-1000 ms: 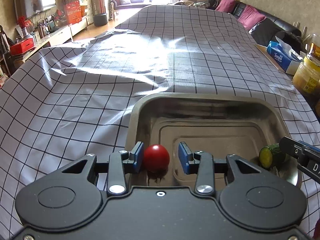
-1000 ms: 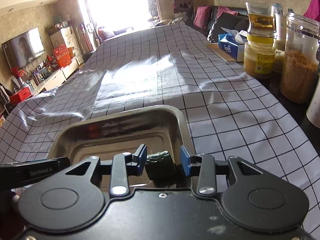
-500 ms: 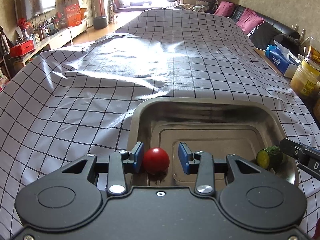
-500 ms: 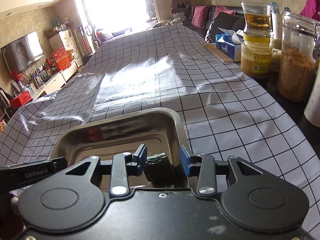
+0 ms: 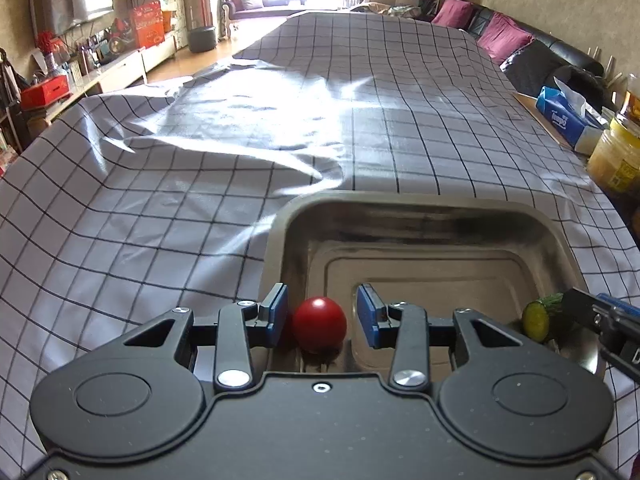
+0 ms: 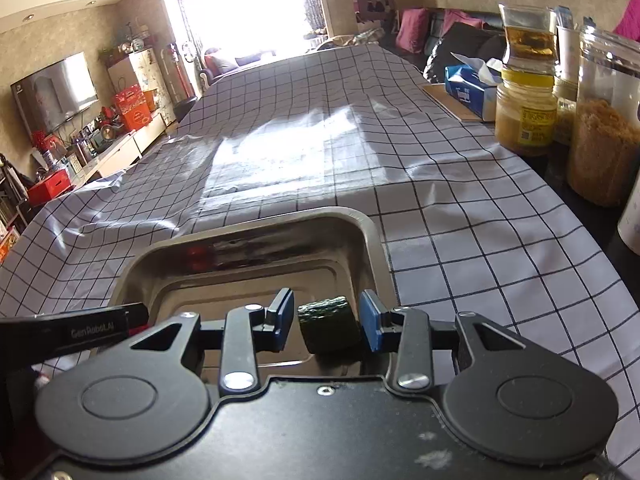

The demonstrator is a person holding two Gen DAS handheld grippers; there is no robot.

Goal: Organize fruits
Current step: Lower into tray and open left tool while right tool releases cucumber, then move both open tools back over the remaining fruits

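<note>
A metal tray [image 5: 420, 204] sits on the checked tablecloth. A red tomato [image 5: 319, 323] lies at the tray's near left corner, between the blue pads of my left gripper [image 5: 322, 315], which is open with a gap on the right side. A green cucumber piece [image 6: 329, 324] lies at the tray's near right corner, between the pads of my right gripper [image 6: 326, 322], which is open with gaps on both sides. The cucumber piece [image 5: 538, 320] and the right gripper's finger also show in the left wrist view. The tray [image 6: 372, 236] shows in the right wrist view too.
The checked cloth [image 5: 200, 200] covers a long table. Along the right edge stand a blue tissue box [image 6: 468, 94], a honey jar [image 6: 524, 120] and a tall jar of brown flakes [image 6: 604, 120]. A sofa with pink cushions [image 5: 500, 36] lies beyond.
Both grippers have opened wider and pulled back a little. The tomato and the cucumber piece stay in the tray, now free of the pads.
</note>
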